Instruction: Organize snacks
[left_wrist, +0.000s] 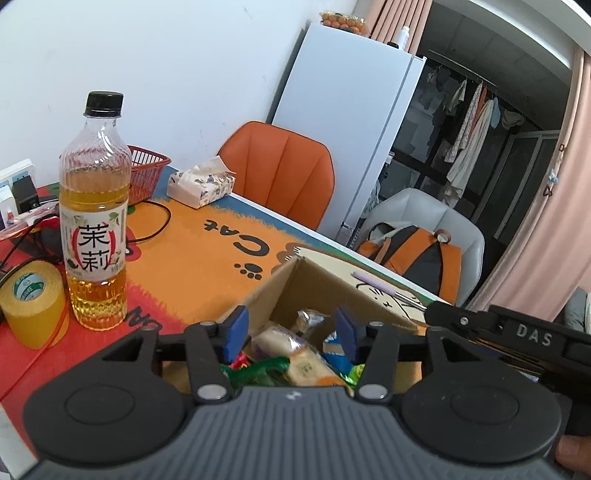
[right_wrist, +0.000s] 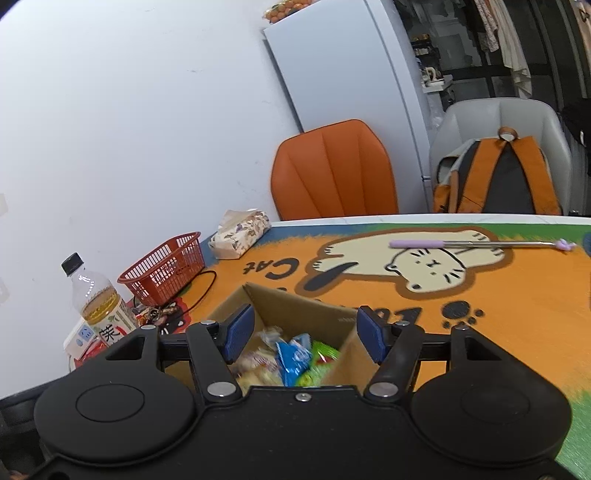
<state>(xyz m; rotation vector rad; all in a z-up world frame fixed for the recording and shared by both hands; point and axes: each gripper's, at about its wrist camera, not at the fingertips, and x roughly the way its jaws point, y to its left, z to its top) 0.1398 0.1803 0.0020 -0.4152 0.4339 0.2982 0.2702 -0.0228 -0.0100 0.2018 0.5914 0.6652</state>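
Note:
An open cardboard box (left_wrist: 314, 286) sits on the orange cat-print table mat (left_wrist: 192, 251) and holds several wrapped snacks (left_wrist: 291, 350). It also shows in the right wrist view (right_wrist: 295, 306), with blue, green and pale snack packets (right_wrist: 291, 354) inside. My left gripper (left_wrist: 291, 334) is open and empty, hovering over the box's near side. My right gripper (right_wrist: 306, 334) is open and empty, also over the box; its black body shows in the left wrist view (left_wrist: 517, 332). A red mesh basket (right_wrist: 164, 267) stands at the back left, also in the left wrist view (left_wrist: 147, 171).
A tea bottle (left_wrist: 96, 221) and a yellow tape roll (left_wrist: 35, 304) stand at left. A tissue pack (left_wrist: 201, 182) lies near the basket. A purple-handled extendable rod (right_wrist: 480, 244) lies on the mat. An orange chair (right_wrist: 332, 173) and a grey chair with a backpack (right_wrist: 502, 173) are behind the table.

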